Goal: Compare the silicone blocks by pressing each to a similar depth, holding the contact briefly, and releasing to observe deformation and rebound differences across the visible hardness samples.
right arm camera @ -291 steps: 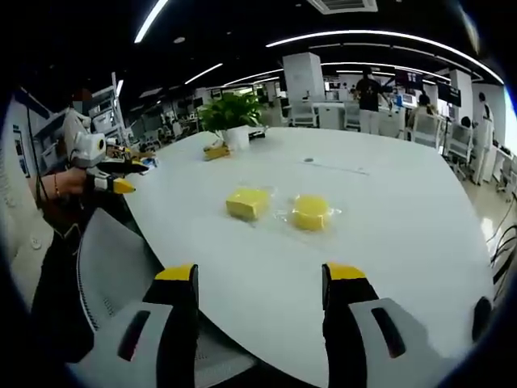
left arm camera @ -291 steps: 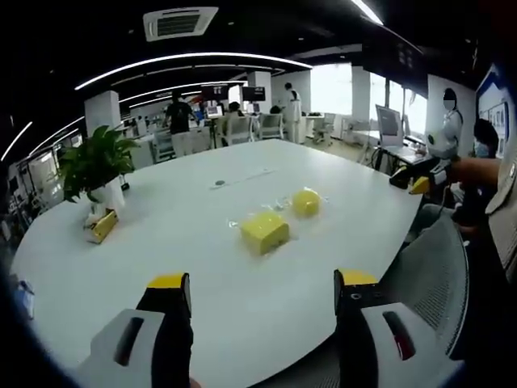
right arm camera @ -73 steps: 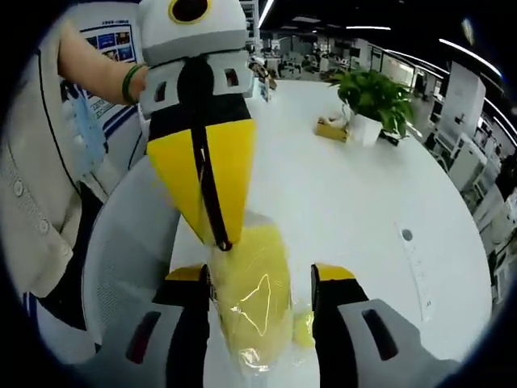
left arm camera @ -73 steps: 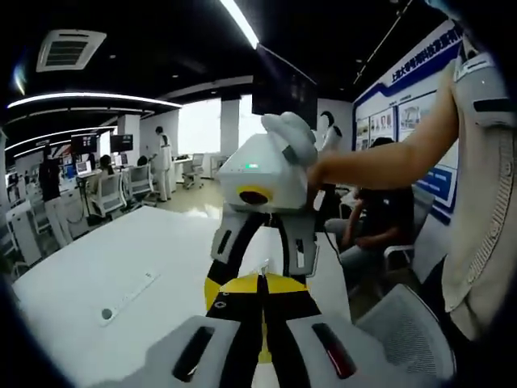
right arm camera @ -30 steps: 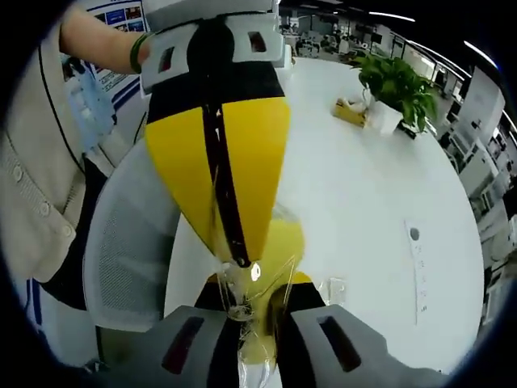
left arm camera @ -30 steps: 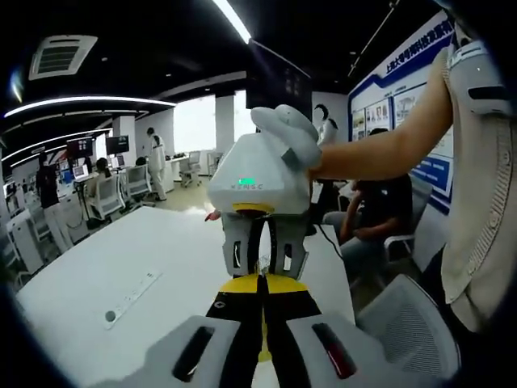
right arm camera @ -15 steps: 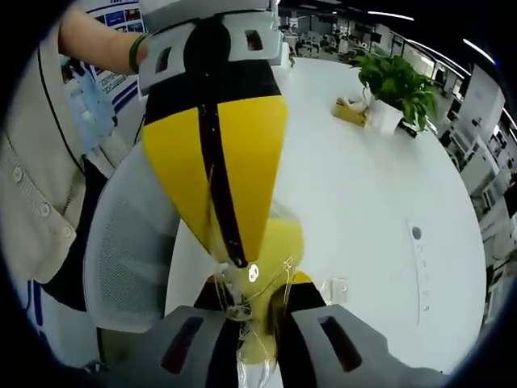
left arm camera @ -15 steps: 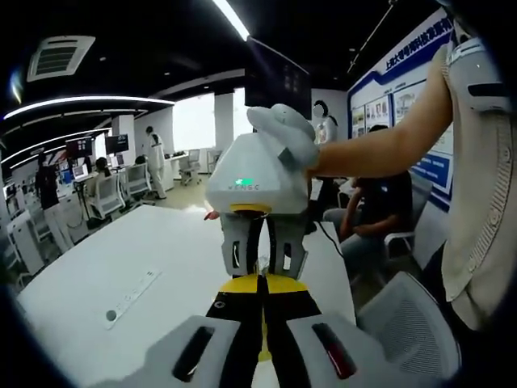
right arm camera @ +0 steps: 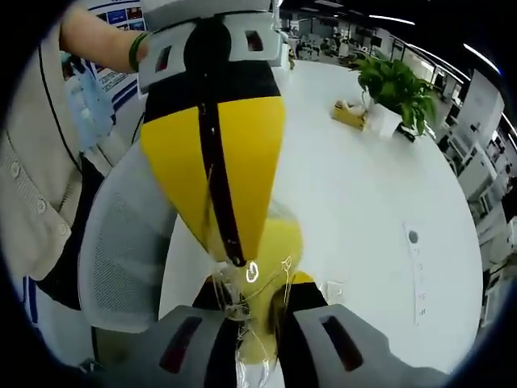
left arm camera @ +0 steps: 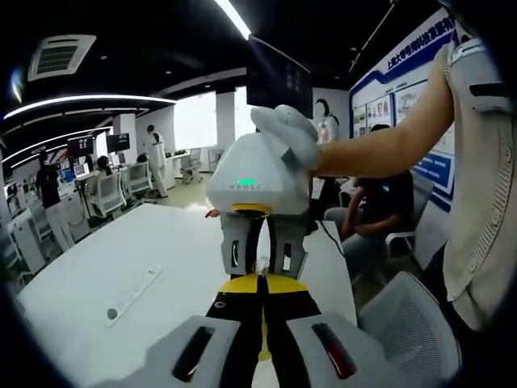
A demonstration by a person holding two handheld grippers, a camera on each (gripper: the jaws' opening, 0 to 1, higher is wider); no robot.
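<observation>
**Both claws pinched the wrapped yellow block above the table edge**

In the right gripper view, the right gripper had its jaws drawn in narrow, clamped on a yellow silicone block wrapped in clear crinkled film. The left gripper came down from the top of that view, its yellow jaws pressed flat together, their tip meeting the same wrapped block just above the right jaws.

In the left gripper view, the left gripper showed the same tight closure, with the right gripper pointing nose-down at it, tip to tip. A gloved hand gripped the right gripper's white body from above, with a bare forearm running off to the right.

Beyond lay the white table, a potted plant at its far end, and a mesh chair beside the person's beige garment.
</observation>
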